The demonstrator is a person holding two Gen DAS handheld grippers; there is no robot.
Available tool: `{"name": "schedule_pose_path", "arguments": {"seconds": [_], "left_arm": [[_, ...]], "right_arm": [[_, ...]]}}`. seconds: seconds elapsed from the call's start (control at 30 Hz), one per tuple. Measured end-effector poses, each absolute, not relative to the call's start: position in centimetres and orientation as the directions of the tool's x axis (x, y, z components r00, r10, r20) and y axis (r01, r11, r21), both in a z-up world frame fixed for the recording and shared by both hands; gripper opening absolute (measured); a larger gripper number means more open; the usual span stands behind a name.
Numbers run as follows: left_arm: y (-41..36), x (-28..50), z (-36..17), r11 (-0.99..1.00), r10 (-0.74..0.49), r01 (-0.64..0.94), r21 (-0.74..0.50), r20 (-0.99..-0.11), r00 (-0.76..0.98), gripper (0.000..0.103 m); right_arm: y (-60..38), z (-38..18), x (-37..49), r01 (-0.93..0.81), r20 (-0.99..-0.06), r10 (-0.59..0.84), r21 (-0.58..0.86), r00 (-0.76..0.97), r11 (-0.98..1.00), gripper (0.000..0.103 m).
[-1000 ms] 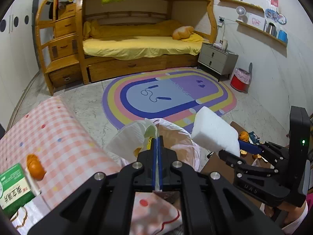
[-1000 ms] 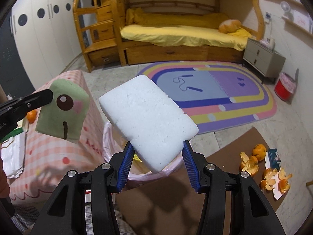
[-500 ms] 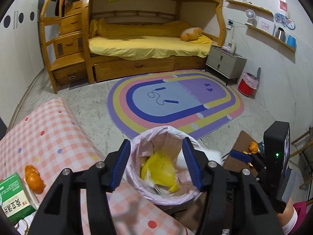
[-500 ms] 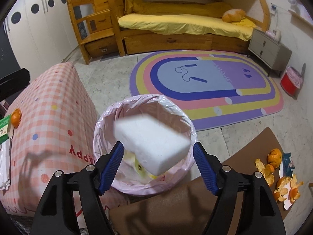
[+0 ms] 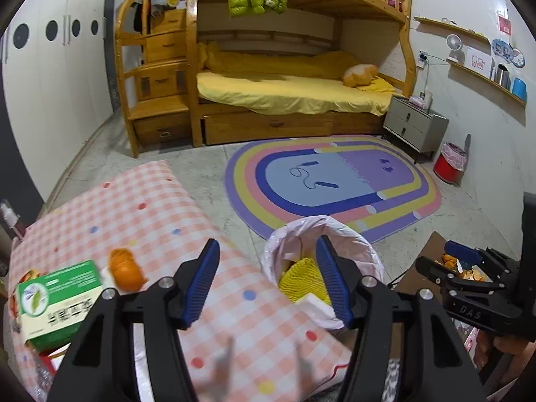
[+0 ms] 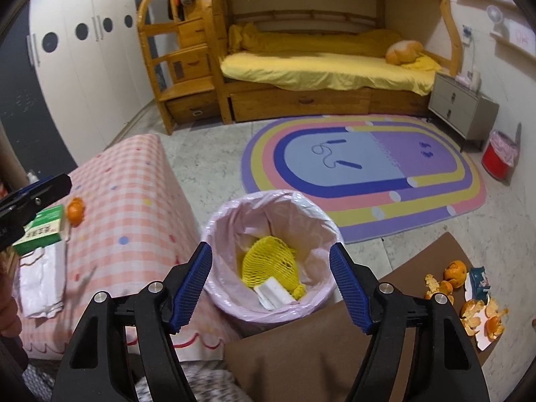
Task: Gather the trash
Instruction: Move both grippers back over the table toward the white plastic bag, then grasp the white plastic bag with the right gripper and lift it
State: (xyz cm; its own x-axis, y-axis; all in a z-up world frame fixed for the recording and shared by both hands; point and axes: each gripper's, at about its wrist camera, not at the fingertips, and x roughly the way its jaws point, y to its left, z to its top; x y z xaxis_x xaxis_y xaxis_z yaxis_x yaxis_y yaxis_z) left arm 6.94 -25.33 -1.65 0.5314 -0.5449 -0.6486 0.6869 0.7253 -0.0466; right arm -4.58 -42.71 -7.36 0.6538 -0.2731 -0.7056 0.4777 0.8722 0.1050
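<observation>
Our right gripper [image 6: 270, 283] had wide, empty jaws, as had our left gripper [image 5: 268, 279], its jaws having just been opening. Beyond the right jaws, the white foam block [image 6: 273, 292] lay inside the pink-lined bin [image 6: 214, 234].

Right gripper [image 6: 270, 283] above pink-lined bin [image 6: 217, 231], fingers [image 6: 192, 281] spread, empty, jaws just opened. White foam block [image 6: 273, 291] lay inside on yellow net [image 6: 268, 263]. Orange peels [image 6: 469, 308] on brown tabletop [image 6: 301, 351].
</observation>
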Motion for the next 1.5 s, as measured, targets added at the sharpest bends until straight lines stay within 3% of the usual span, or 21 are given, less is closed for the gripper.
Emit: {"name": "schedule_pose_path", "arguments": {"seconds": [0.17,0.23,0.33,0.5,0.63,0.97,1.5], "left_arm": [[-20.9,5.8,-0.8,0.772,-0.502,0.635,-0.032,-0.643,0.578,0.064],[-18.5,5.4,-0.6,0.795,-0.484,0.606,-0.04,-0.643,0.593,0.064],[-15.3,5.2,-0.4,0.827,-0.453,0.56,-0.049,-0.647,0.613,0.064],[-9.6,4.6,-0.6,0.888,-0.369,0.458,-0.029,-0.638,0.675,0.064],[-5.2,4.3,-1.6,0.929,-0.293,0.368,-0.02,-0.648,0.703,0.064],[2.3,3.9,-4.6,0.974,-0.184,0.224,-0.029,-0.676,0.713,0.064],[6.6,4.5,-6.0,0.984,-0.175,0.157,-0.088,-0.678,0.714,0.064]], "right_arm": [[-38.4,-5.4,-4.4,0.374,-0.67,-0.211,0.107,0.711,0.921,0.063],[-36.6,-4.8,-4.2,0.326,-0.66,-0.18,0.104,0.729,0.94,0.05],[-34.0,-4.0,-3.7,0.244,-0.652,-0.114,0.112,0.749,0.963,0.042],[-28.9,-3.4,-2.4,0.112,-0.646,-0.022,0.099,0.763,0.989,0.043],[-25.2,-3.9,-1.6,0.035,-0.658,0.014,0.062,0.753,0.997,0.058],[-17.3,-6.5,0.2,-0.13,-0.707,0.097,0.008,0.7,0.991,0.058],[-9.2,-10.9,3.6,-0.267,-0.769,0.092,-0.105,0.632,0.958,0.056]]}}
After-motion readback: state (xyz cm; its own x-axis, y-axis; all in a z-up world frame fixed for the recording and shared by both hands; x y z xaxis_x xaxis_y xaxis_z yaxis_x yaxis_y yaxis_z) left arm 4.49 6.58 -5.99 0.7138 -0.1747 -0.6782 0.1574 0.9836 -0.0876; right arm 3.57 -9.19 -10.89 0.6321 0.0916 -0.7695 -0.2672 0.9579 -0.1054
